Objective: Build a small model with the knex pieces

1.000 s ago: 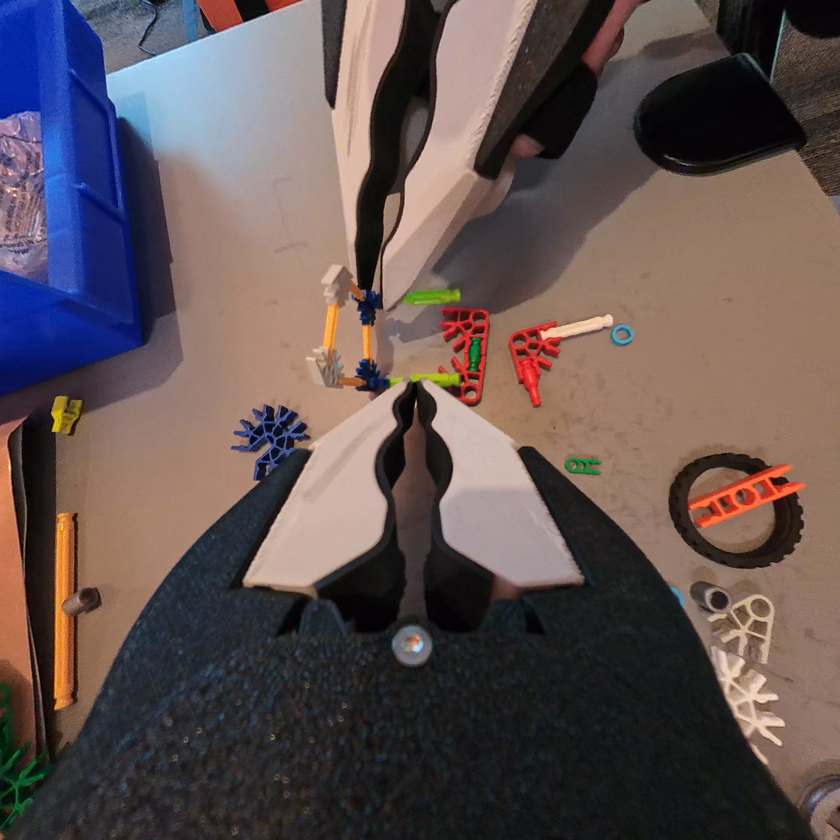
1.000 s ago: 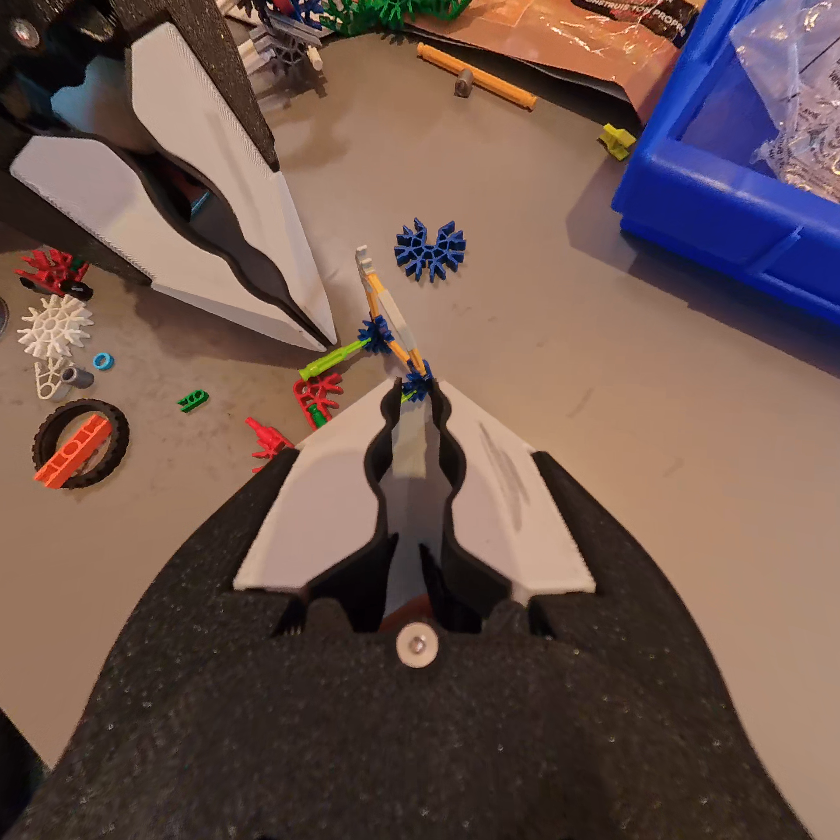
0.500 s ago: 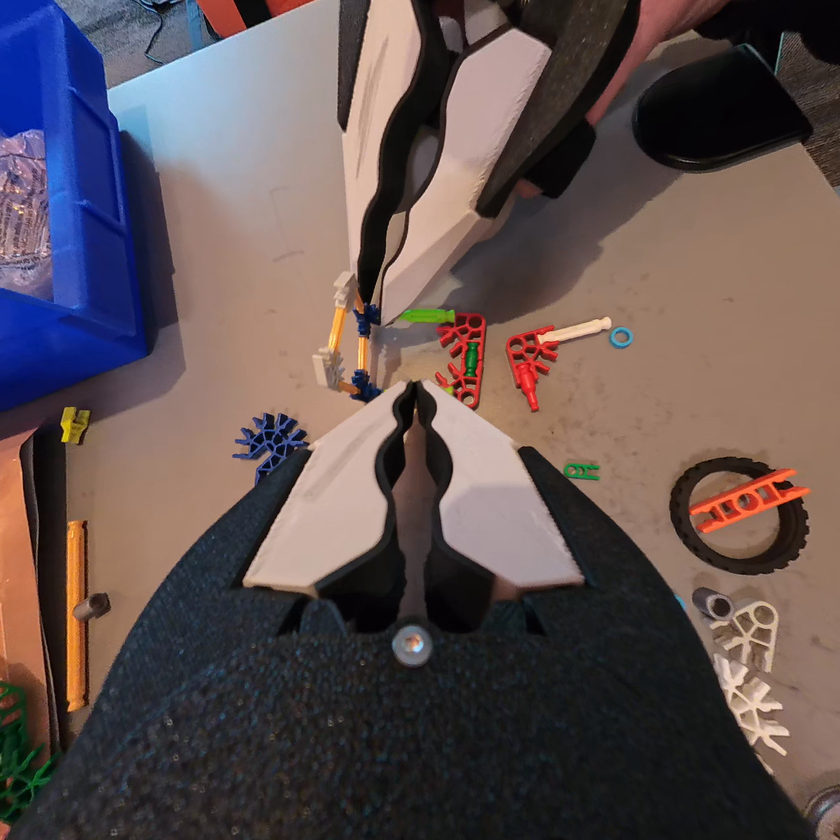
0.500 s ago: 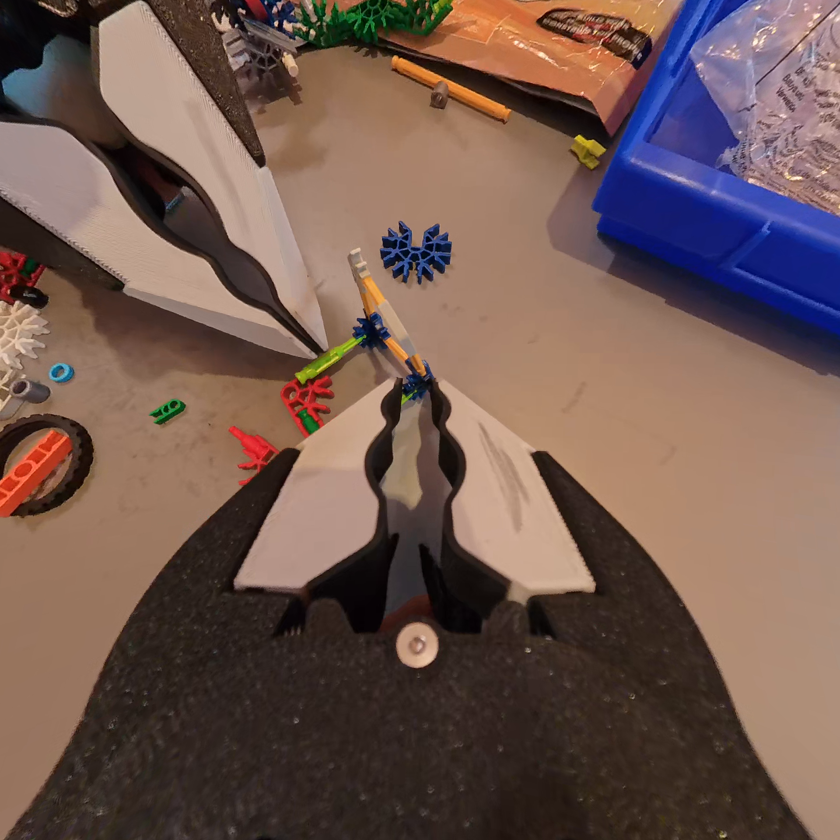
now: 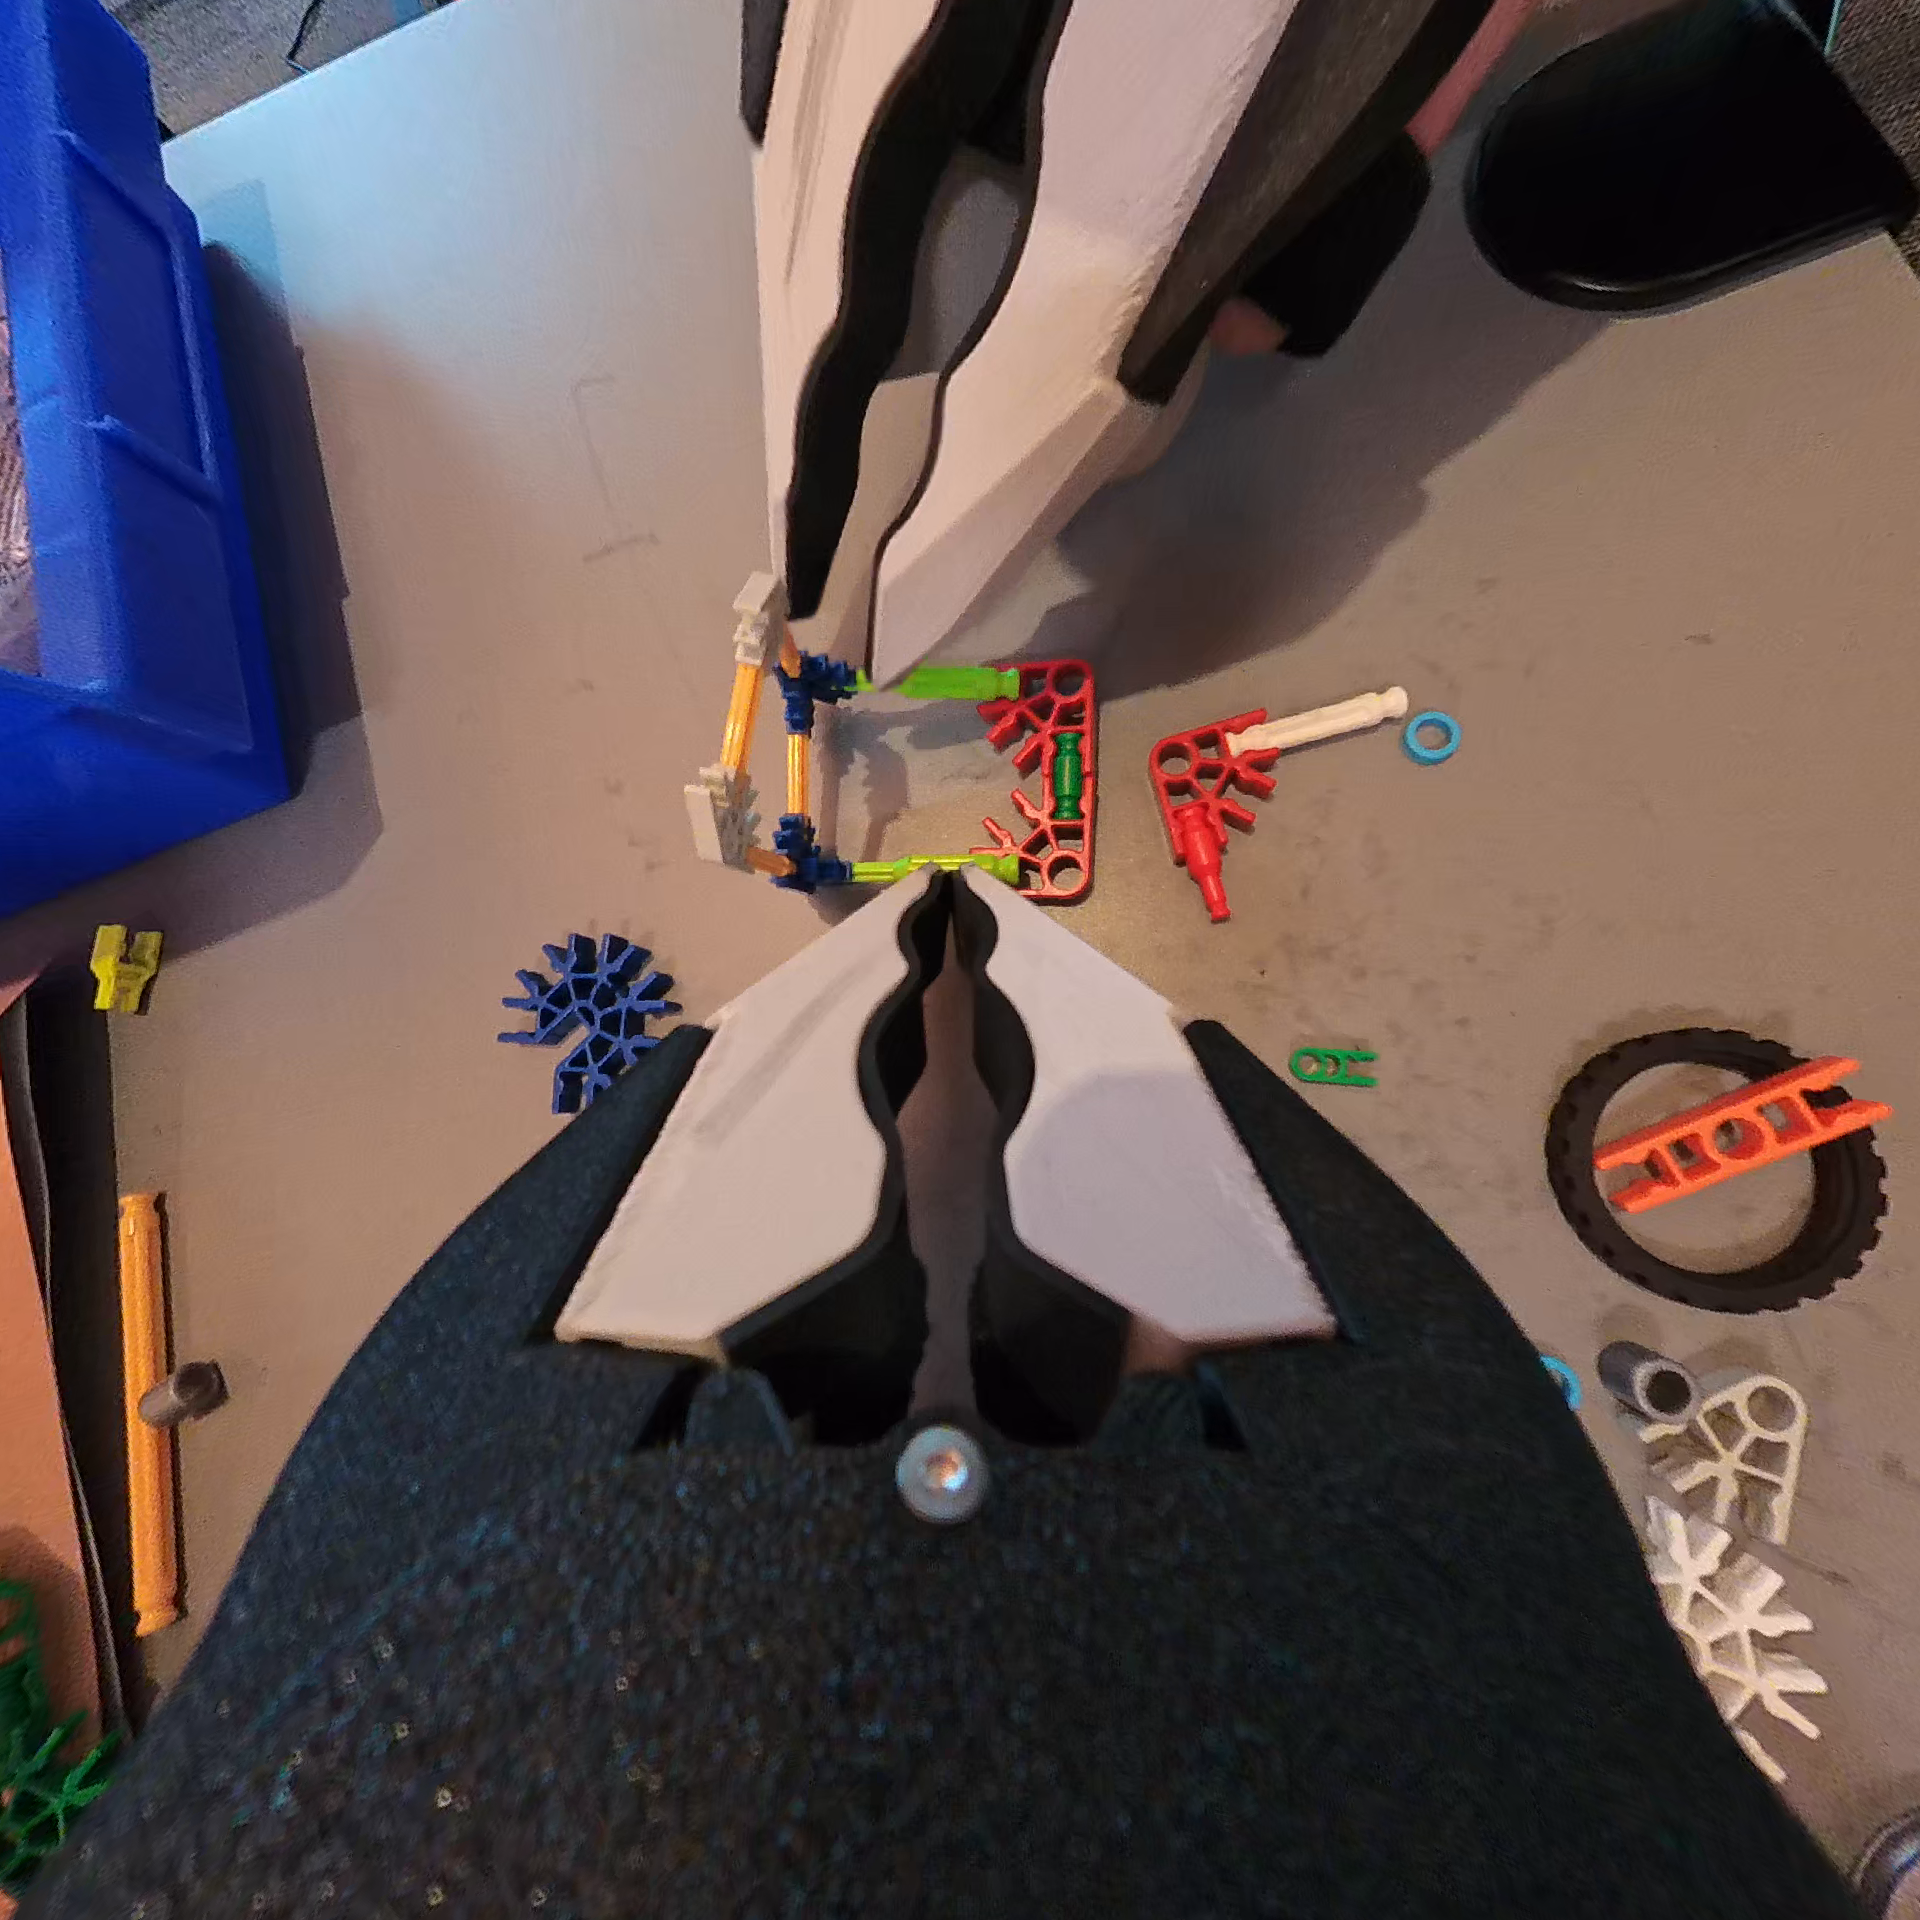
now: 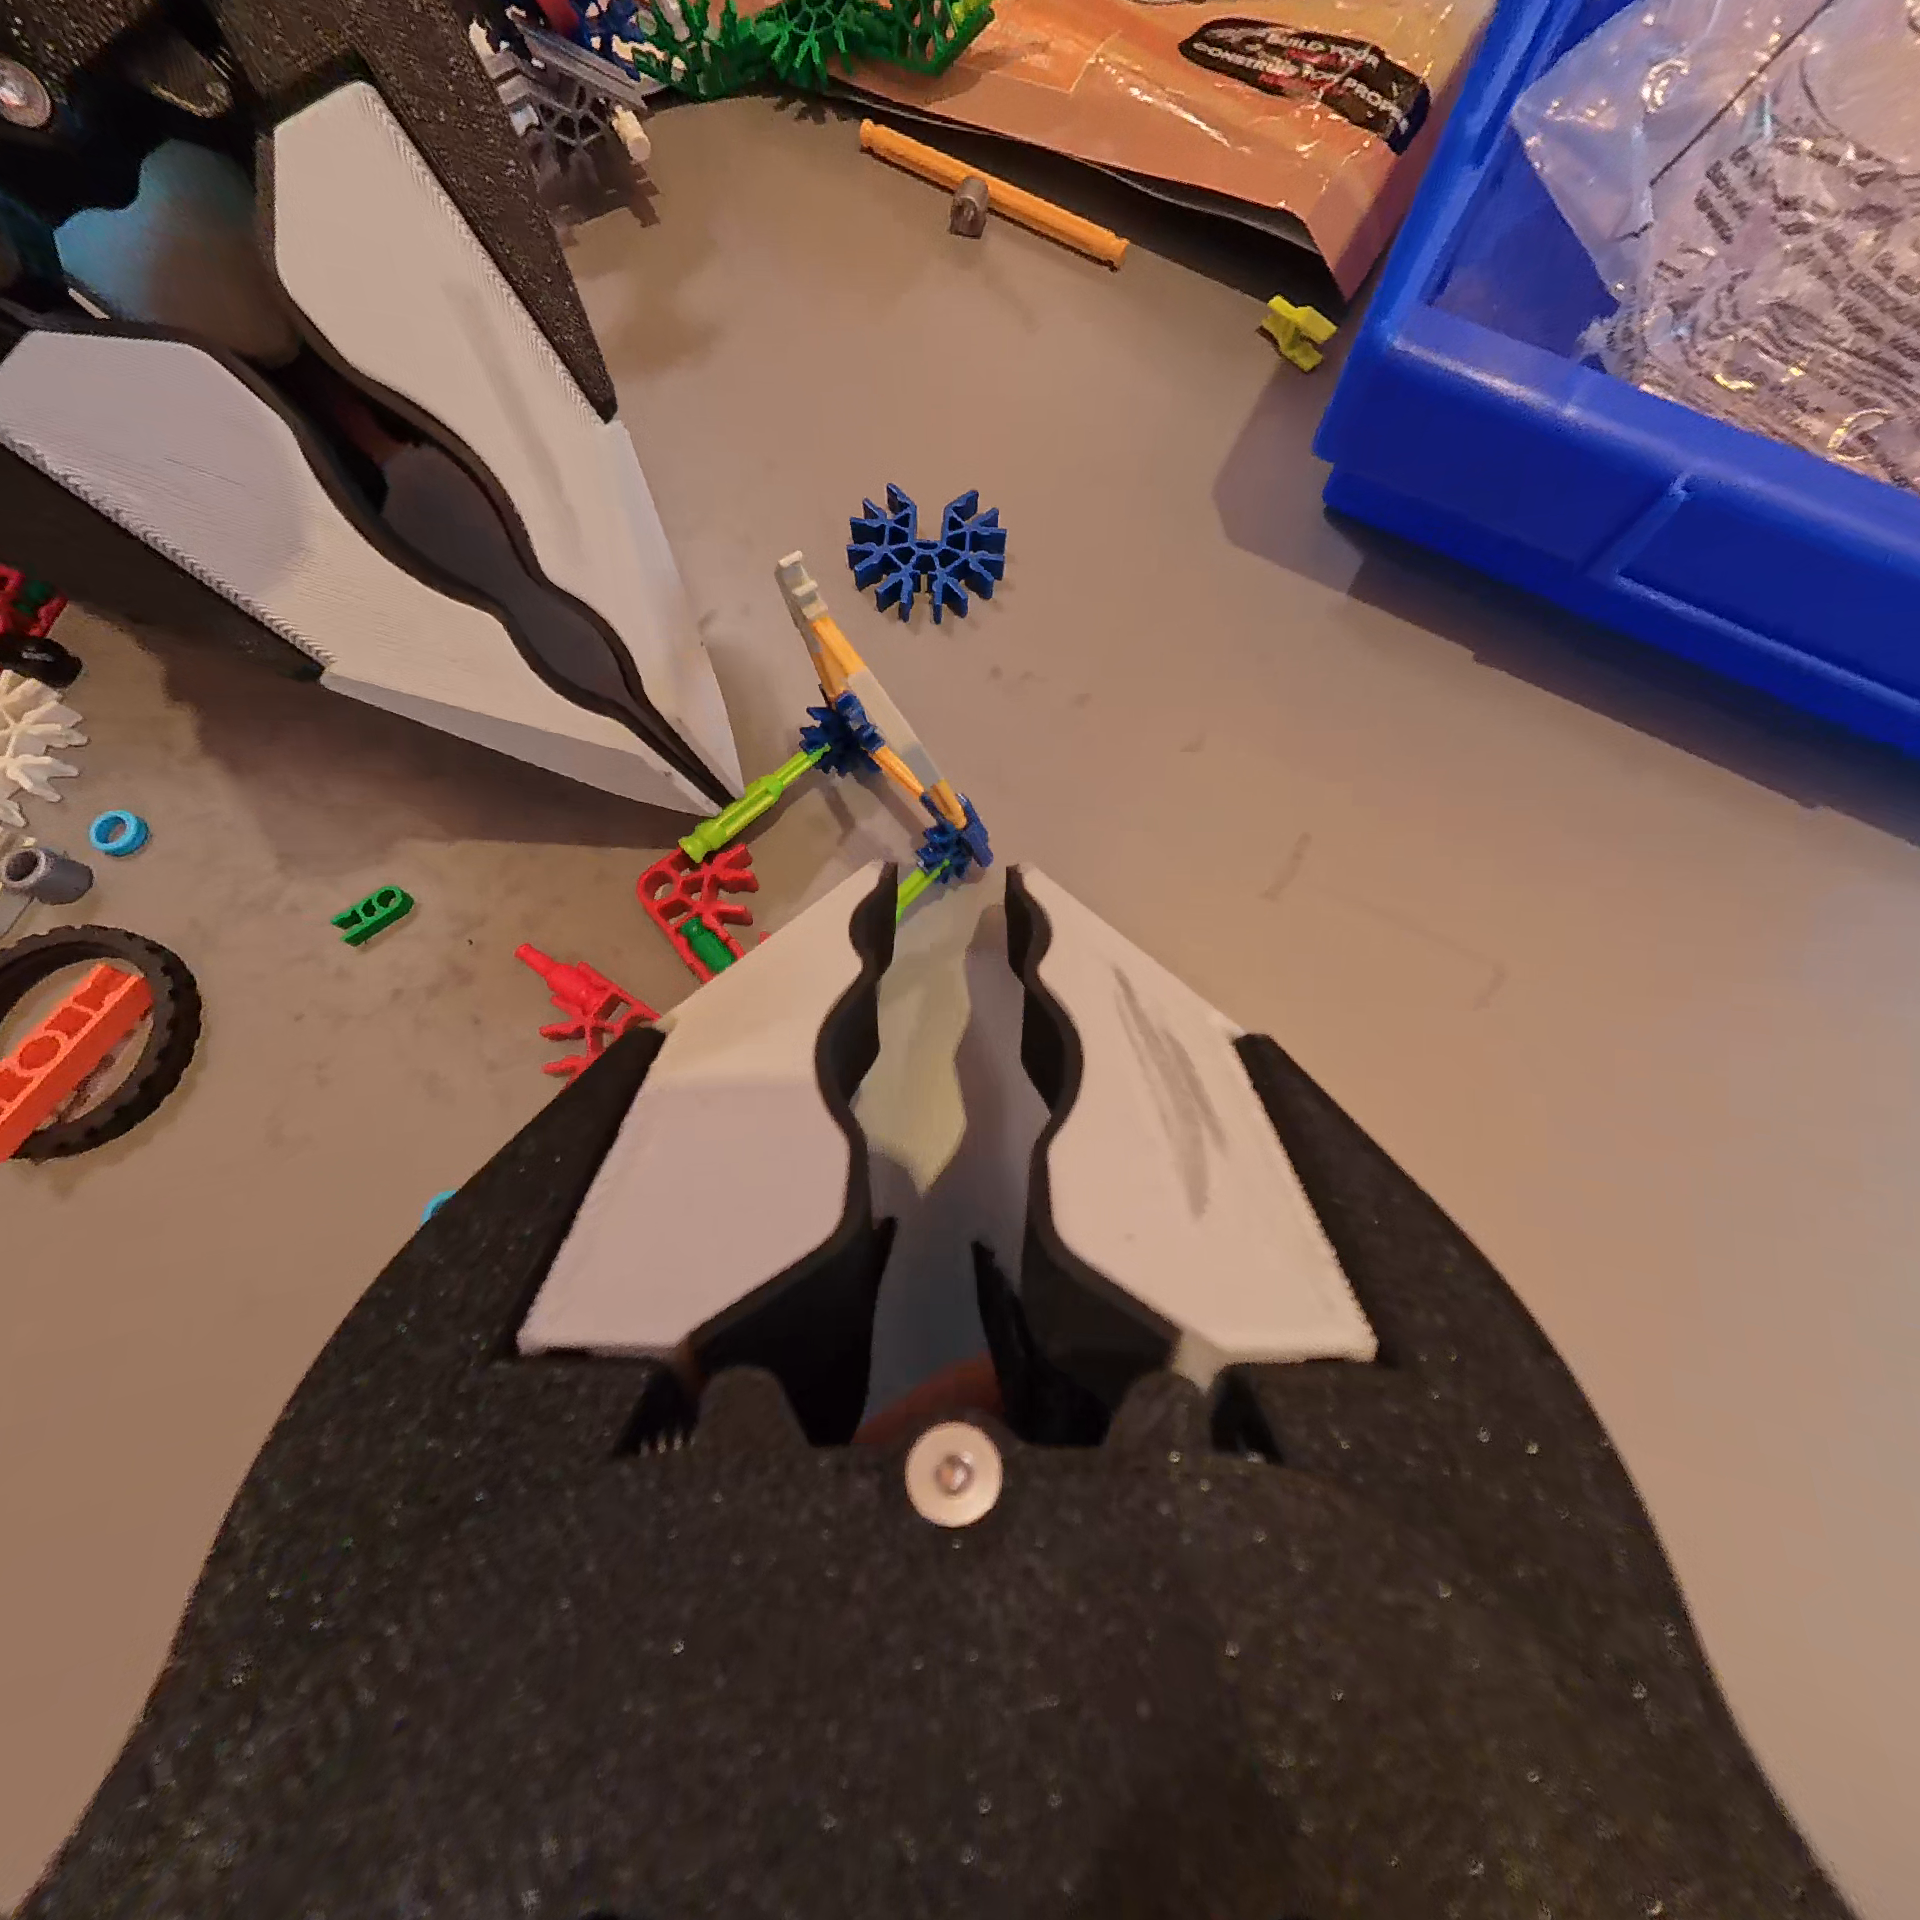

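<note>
A small frame of orange rods, blue connectors and grey connectors lies on the grey table. Two lime green rods run from it to a red connector. My left gripper is shut on the nearer lime rod; it also shows in the right wrist view, tips on that rod. My right gripper has its jaws parted just behind a blue connector of the frame, with the other lime rod in the gap. It comes down from the top in the left wrist view.
A blue bin stands at the table's side. A loose blue connector, a second red connector, a black tyre with an orange piece, white connectors, a yellow rod and a brown bag lie around. There is about 5 cm between the tips of the two grippers. Between my left fingertips and the loose blue connector there is roughly 8 cm. The right camera catches it too, in the right wrist view.
My right gripper's jaws have parted a little around the blue connector. The far lime rod now lines up between that connector and the red connector. My left gripper has stayed shut on its rod.
</note>
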`<state>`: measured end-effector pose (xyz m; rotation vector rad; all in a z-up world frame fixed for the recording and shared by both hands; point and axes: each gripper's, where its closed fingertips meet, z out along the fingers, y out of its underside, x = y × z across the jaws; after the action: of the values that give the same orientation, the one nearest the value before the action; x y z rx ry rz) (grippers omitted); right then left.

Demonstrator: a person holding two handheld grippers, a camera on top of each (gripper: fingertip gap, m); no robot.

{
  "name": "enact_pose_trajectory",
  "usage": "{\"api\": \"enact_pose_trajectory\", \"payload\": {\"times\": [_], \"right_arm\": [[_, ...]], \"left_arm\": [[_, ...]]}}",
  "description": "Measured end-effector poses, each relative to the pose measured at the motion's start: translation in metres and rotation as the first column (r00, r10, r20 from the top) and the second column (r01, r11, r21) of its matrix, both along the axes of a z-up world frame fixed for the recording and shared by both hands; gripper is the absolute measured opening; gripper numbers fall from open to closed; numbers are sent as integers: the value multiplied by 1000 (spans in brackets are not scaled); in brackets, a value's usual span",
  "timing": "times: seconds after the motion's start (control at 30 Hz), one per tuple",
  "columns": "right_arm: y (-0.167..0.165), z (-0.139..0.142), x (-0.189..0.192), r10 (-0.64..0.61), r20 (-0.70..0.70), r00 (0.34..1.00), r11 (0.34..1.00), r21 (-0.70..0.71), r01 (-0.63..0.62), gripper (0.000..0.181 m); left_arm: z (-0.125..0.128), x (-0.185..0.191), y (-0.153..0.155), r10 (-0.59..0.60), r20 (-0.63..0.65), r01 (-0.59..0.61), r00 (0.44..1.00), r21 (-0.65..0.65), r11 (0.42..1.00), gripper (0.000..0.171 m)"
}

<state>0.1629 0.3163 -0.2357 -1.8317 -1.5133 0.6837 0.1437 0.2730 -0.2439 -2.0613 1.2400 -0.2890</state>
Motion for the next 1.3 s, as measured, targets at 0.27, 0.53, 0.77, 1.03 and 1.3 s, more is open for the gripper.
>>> {"api": "enact_pose_trajectory", "payload": {"times": [0.27, 0.53, 0.77, 1.03, 1.3], "right_arm": [[-17, 5, 13, 83, 63, 995, 996, 22, -84, 0], [-25, -8, 12, 117, 116, 986, 993, 11, -119, 0], [-27, -7, 11, 135, 174, 976, 989, 32, -142, 0], [-28, -8, 11, 143, 195, 970, 986, 58, -157, 0], [-28, -8, 11, 146, 209, 967, 984, 71, -164, 0]], "left_arm": [[0, 1, 1, -3, -14, 3, 1000, 10, 1000, 0], [0, 0, 3, 5, -14, -4, 1000, 18, 1000, 0], [0, 2, 2, 1, -7, 0, 1000, 14, 1000, 0], [-4, 1, 2, -2, -38, 3, 999, 20, 1000, 0], [11, 11, 1, -23, -17, 24, 1000, 50, 998, 0]]}}
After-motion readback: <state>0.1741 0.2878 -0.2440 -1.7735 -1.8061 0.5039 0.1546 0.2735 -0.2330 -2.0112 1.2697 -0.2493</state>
